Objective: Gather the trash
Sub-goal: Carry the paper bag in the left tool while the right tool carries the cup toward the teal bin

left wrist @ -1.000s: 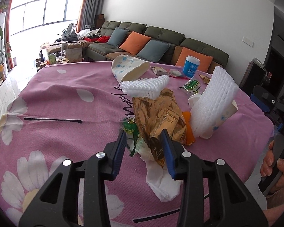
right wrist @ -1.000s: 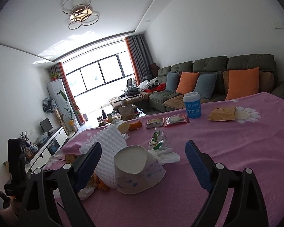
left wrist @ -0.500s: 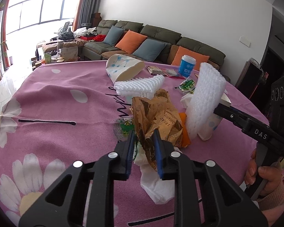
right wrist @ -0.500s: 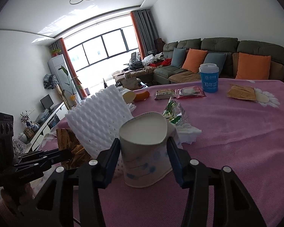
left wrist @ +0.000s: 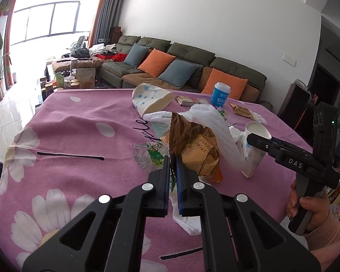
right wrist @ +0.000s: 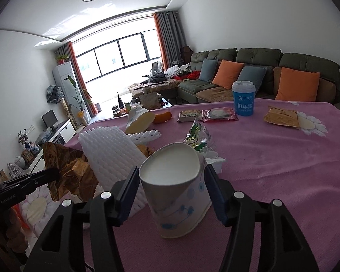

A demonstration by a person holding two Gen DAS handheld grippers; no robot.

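Since a second ago: left tongs (left wrist: 172,170) have clamped the gold wrapper (left wrist: 192,145).
Right tongs (right wrist: 172,195): jaws opening beside the paper cup (right wrist: 176,188).
Left: wrappers, blue cup (right wrist: 243,98) across the surface (right wrist: 283,158); nothing binned.

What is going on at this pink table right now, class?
A person is clearing trash with a gripper in each hand. The left gripper is shut on the gold foil wrapper, lifting it with the white foam net draped over it. The right gripper straddles the dented paper cup, its jaws opening. Another paper cup, the blue lidded cup and snack packets still lie on the tablecloth.
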